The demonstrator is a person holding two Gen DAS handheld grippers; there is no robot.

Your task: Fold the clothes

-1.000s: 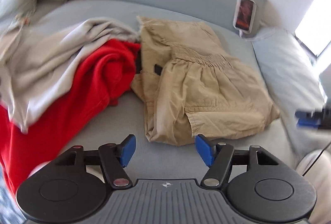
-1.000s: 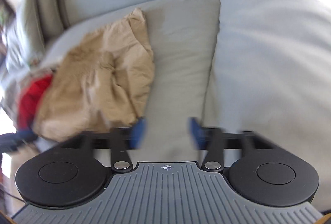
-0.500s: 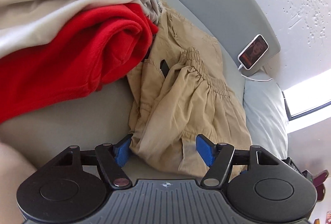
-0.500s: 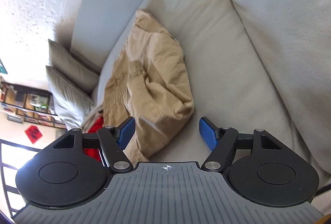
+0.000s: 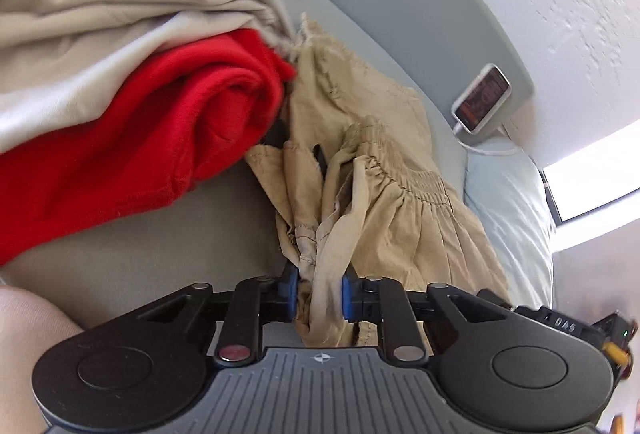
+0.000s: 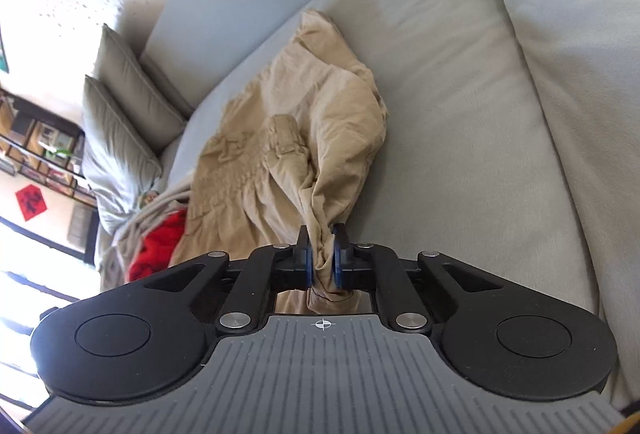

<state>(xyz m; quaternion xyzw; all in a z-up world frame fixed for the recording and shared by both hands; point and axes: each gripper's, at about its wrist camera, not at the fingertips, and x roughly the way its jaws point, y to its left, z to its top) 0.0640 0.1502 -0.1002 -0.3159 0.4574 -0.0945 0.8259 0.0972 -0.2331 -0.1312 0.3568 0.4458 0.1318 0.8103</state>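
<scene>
The tan trousers (image 5: 384, 201) are lying crumpled on the grey sofa seat (image 5: 160, 242), their near hem reaching toward both hand-held tools, their far end running up toward the seat's back edge. The left gripper (image 5: 319, 294) is closing on a bunched fold of the trousers' near edge, its blue pads (image 5: 293, 292) pressing the cloth from both sides. The right gripper (image 6: 322, 266) is likewise closing on another gathered bit of the same tan trousers (image 6: 296, 137), the fabric pinched narrowly between its jaws and hanging just below them. Toward the seat's left end, a red garment (image 5: 140, 153) is lying just beside the trousers and touching them, with a pale beige garment (image 5: 120, 17) draped over it. A phone (image 5: 482, 98) is leaning against the sofa's backrest at the seat's far right corner, with a white cable trailing from it; its screen is too small to read. On the black body at the left wrist view's right edge, some white characters are showing, too small to make out.
</scene>
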